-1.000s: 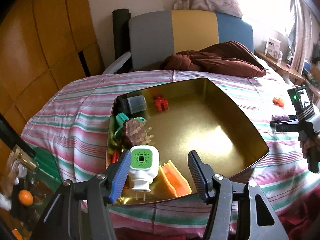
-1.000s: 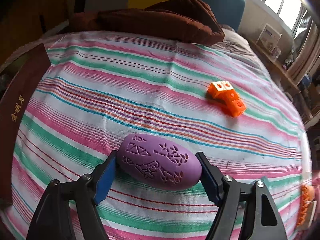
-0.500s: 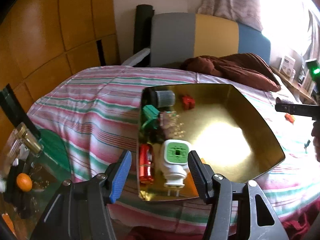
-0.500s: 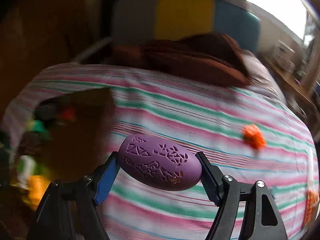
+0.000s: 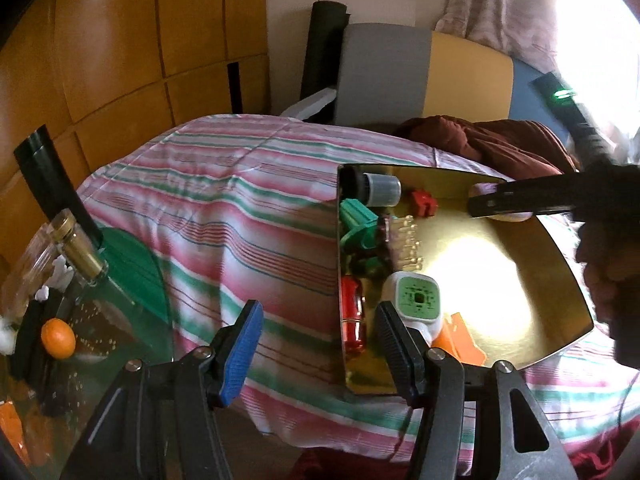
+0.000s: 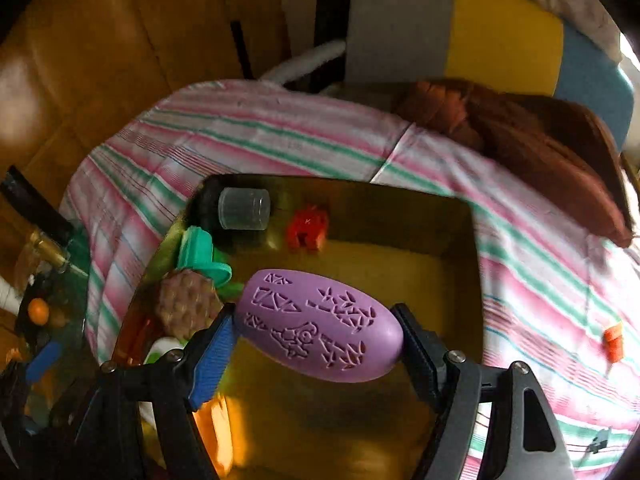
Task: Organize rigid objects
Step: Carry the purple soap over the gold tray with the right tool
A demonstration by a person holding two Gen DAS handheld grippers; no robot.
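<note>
My right gripper is shut on a purple carved oval and holds it above the gold tray. In the left wrist view the right gripper reaches over the tray's far side. The tray's left side holds a grey cap, a red block, a green piece, a spiky brown piece, a red can, a white and green plug and an orange piece. My left gripper is open and empty at the tray's near left edge.
The tray lies on a striped bed cover. An orange block lies on the cover right of the tray. A brown blanket is at the back. A glass side table with a bottle and an orange stands at the left.
My right gripper has carried the purple oval from the bed cover to above the tray. My left gripper has swung left, so the tray now sits to its right.
</note>
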